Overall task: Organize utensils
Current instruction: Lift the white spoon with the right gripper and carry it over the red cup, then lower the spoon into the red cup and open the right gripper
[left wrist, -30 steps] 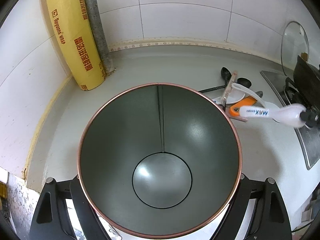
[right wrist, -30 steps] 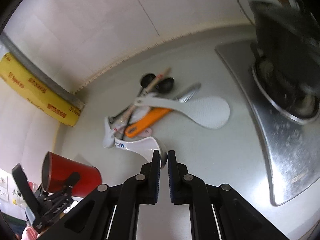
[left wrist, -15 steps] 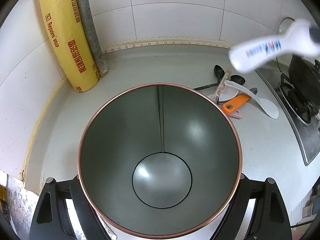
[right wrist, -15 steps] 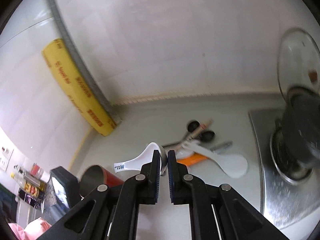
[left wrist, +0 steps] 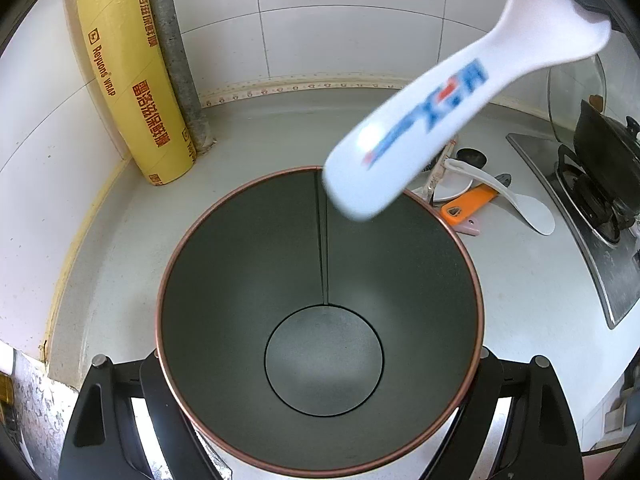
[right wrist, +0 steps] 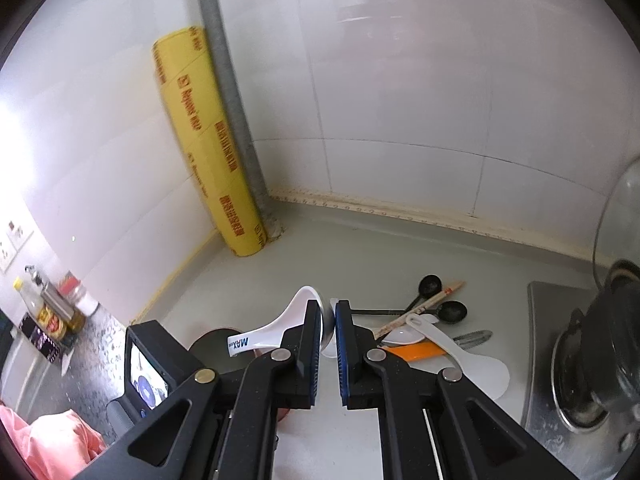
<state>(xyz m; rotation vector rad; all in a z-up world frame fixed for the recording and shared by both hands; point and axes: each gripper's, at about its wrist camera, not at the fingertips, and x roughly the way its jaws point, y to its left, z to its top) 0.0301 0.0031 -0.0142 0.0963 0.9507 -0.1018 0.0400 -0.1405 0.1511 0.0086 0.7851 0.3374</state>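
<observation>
Above the tabletop, right gripper fingers clamp the white spoon; left gripper fingers clamp the cup.

The right gripper has black plastic fingers with blue ribbed pads and round silver screws. The left gripper is black too, with silver screws. A pink sleeve shows.

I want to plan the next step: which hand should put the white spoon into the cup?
Right. The right gripper already grips the white spoon above the cup; the left gripper holds that cup.
</observation>
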